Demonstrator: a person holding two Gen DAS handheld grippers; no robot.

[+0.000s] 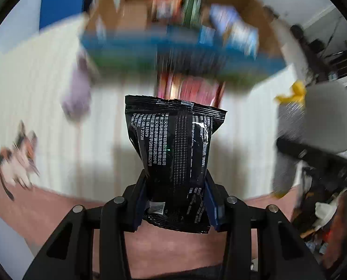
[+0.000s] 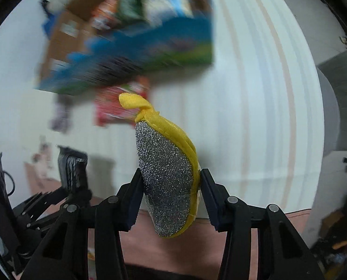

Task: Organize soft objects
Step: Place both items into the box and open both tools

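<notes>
Left wrist view showed the left gripper (image 1: 175, 200) with its jaws closed about halfway onto a black sealed packet (image 1: 173, 154) printed with white text, pinched at its lower part and standing upright above the striped white tablecloth (image 1: 33, 98). Ahead, toward the far edge of the cloth, sat a blurred cardboard box (image 1: 180, 35) with a blue and green front, packed with colourful packets. A red packet (image 1: 192, 88) lay just in front of it. A lilac soft toy (image 1: 77, 93) lay left of the box, and a calico cat toy (image 1: 17, 161) lay near the cloth's left edge.

Right wrist view showed the right gripper (image 2: 171, 198) with its jaws closed partway on a silver scouring pad (image 2: 166, 175) with yellow trim and a yellow loop, held upright above the cloth. The box (image 2: 126, 53) appeared tilted and blurred ahead, up and to the left, and the left gripper (image 2: 73, 168) stood at lower left.
</notes>
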